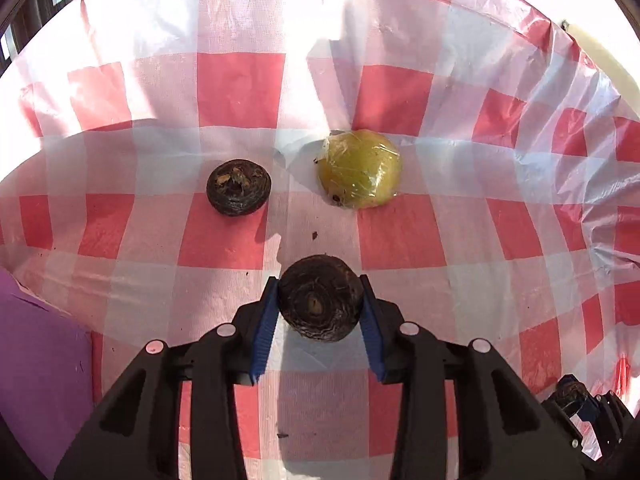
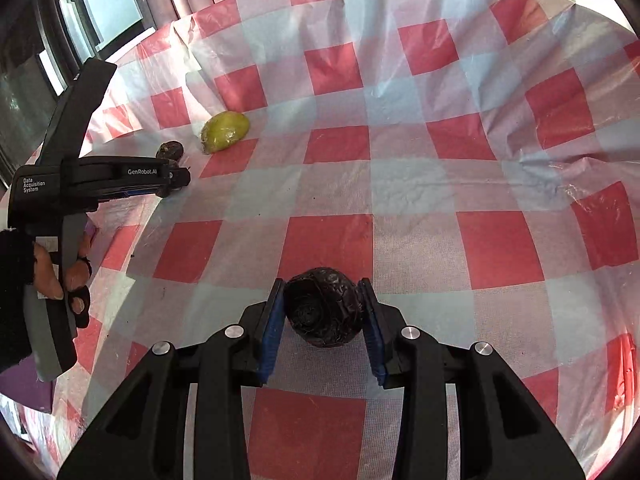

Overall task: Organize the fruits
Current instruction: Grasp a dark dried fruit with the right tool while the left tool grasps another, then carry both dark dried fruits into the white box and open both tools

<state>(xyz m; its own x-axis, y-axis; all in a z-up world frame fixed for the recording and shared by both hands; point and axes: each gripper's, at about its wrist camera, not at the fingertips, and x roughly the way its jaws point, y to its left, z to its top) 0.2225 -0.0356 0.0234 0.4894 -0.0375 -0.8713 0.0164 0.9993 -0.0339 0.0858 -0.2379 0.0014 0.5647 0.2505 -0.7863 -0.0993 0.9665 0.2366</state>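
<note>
My left gripper [image 1: 320,300] is shut on a dark brown round fruit [image 1: 320,298], held just above the red-and-white checked tablecloth [image 1: 400,236]. Ahead of it lie another dark brown fruit [image 1: 239,187] to the left and a yellow-green fruit wrapped in clear film [image 1: 359,168] to the right. My right gripper [image 2: 323,306] is shut on a third dark fruit [image 2: 322,306] over the cloth. In the right wrist view the left gripper [image 2: 176,178] shows at far left, with the yellow-green fruit [image 2: 225,131] and a dark fruit [image 2: 170,150] beyond it.
A purple surface [image 1: 36,360] lies at the table's left edge. The cloth is wrinkled along the right side [image 1: 600,208]. Windows and curtains [image 2: 100,0] stand behind the table. The right gripper shows at the lower right of the left wrist view [image 1: 580,404].
</note>
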